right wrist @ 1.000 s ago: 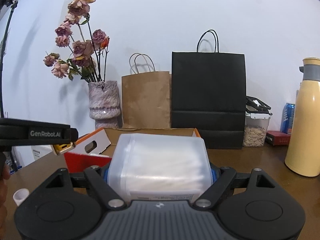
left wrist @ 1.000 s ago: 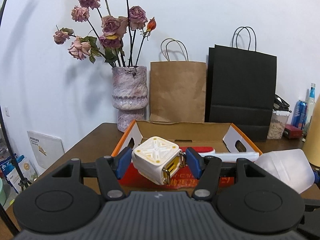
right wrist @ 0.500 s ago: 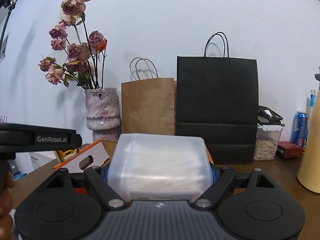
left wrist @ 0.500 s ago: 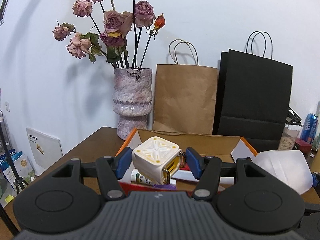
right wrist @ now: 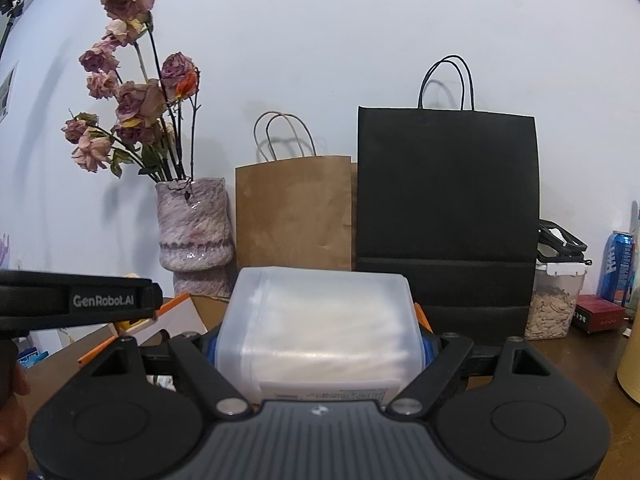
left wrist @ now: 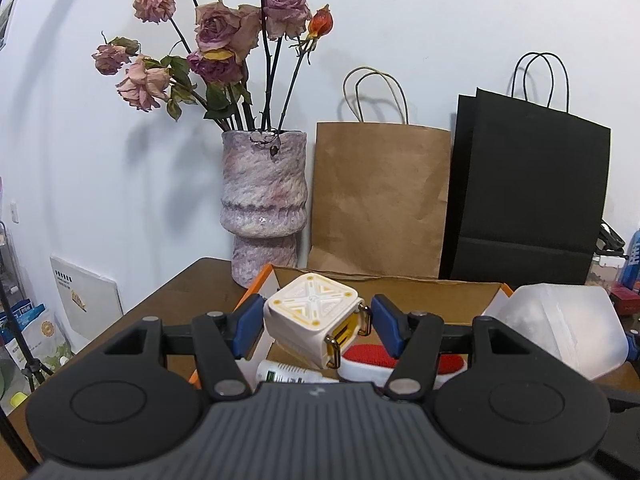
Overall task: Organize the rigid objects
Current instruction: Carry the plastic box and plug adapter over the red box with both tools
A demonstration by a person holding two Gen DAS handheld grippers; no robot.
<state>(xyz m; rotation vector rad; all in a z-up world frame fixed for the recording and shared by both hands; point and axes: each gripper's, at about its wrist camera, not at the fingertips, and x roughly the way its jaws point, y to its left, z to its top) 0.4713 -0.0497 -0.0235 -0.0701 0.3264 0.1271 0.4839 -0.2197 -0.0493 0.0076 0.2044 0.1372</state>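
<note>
White-and-yellow, the cube-shaped plastic block (left wrist: 312,322) is clamped between the blue pads of the left gripper (left wrist: 316,324), above the orange-edged cardboard box (left wrist: 440,294). Beside it, a translucent rectangular plastic container (right wrist: 320,328) is gripped by the right gripper (right wrist: 320,350), also at the box.

A white cube-shaped object (left wrist: 312,322) with a raised yellow-edged cross pattern on its top face and yellow side panels with small metal loops sits tilted between the blue pads of the left gripper (left wrist: 316,326), clamped at both sides, one corner pointing down. Below it lies an open orange-edged cardboard box (left wrist: 400,292), holding a white bottle (left wrist: 288,374) on its side and a red-and-white brush-like item (left wrist: 372,362). A translucent white plastic container (right wrist: 320,324), upright and rectangular, fills the right gripper (right wrist: 320,350), gripped at both flanks.
</note>
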